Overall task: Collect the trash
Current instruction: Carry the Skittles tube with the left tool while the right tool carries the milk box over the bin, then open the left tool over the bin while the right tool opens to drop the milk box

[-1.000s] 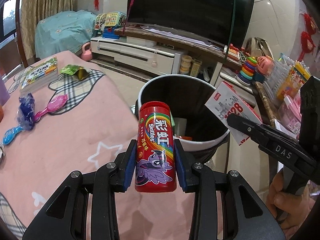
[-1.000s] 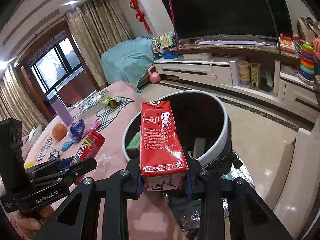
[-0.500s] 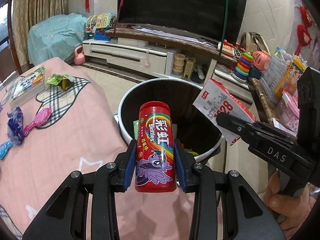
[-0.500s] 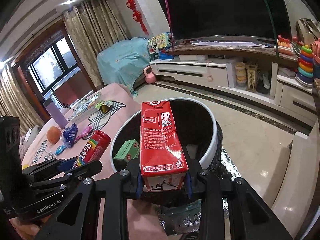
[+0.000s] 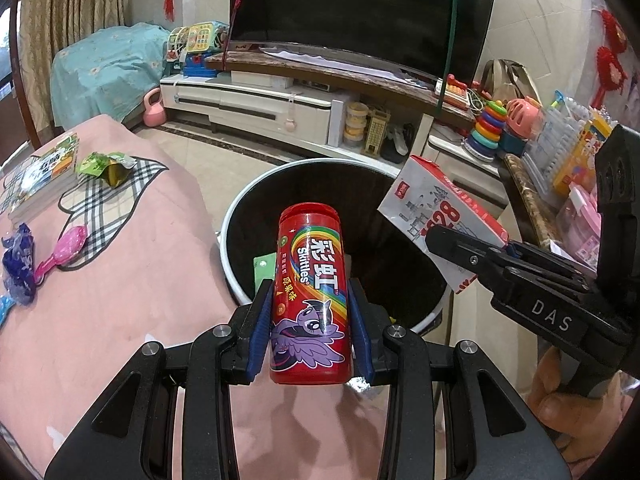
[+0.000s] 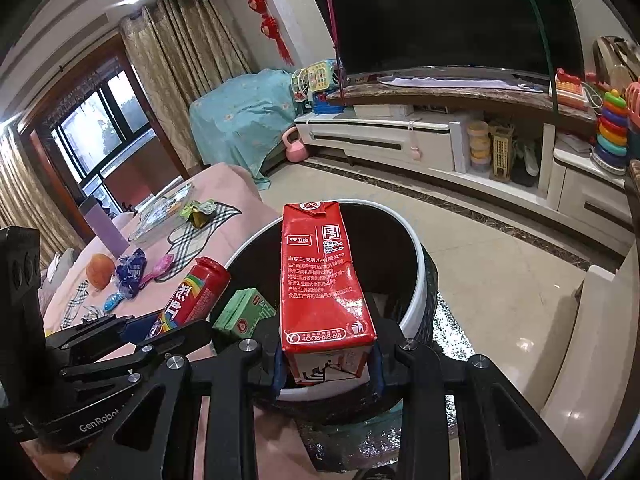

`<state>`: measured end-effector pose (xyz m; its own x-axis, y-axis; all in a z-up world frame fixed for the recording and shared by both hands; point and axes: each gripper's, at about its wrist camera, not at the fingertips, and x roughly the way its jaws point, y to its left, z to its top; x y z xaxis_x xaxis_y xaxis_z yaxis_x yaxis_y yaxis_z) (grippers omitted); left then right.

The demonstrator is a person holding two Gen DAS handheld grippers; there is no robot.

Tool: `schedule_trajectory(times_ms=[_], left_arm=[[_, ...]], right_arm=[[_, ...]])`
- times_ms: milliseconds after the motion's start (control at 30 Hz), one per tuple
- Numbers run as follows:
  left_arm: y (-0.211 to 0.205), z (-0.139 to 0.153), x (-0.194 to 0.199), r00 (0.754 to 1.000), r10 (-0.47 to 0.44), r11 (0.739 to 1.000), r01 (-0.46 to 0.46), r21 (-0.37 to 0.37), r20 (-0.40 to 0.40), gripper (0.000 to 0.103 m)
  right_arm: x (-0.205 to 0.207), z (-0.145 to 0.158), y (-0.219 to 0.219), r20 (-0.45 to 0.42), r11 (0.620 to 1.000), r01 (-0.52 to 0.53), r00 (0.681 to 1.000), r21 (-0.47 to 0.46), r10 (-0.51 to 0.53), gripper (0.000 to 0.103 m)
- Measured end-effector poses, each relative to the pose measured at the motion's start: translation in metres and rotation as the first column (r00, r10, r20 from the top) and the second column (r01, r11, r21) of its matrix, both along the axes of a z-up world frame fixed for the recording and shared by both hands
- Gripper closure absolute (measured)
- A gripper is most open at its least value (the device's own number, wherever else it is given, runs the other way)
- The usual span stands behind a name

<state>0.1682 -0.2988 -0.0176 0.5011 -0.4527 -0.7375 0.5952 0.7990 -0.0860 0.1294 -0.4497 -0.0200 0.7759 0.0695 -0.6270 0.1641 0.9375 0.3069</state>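
Left gripper clenched on red Skittles tube, upright btwn blue pads, held just near side of trash bin rim, over edge of pink tablecloth. Right gripper clamped on red milk carton, tilted away, above bin opening. Green box inside bin, left side. Green wrapper, pink spoon, blue wrapper on cloth, far left.

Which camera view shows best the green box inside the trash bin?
The right wrist view: the green box leans inside the trash bin, two faces visible. In the left wrist view only its corner shows, behind the Skittles tube.
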Motion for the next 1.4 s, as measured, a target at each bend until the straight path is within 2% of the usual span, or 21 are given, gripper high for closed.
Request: schedule_trajectory(times_ms=[733,1400], left_arm=[[-0.018,-0.011,0.021,1.000,-0.020,0.999,0.021,0.039,-0.022,0.069],[-0.024,-0.015,0.023,0.999,-0.028,0.998,0.030,0.052,-0.032,0.068]], right_arm=[[0.026,-0.013,-0.015,-0.063,1.000,-0.002,0.998,0.001,0.002,0.071],[0.031,-0.017,-0.019,-0.080,1.000,-0.008,0.997,0.014,0.009,0.071]])
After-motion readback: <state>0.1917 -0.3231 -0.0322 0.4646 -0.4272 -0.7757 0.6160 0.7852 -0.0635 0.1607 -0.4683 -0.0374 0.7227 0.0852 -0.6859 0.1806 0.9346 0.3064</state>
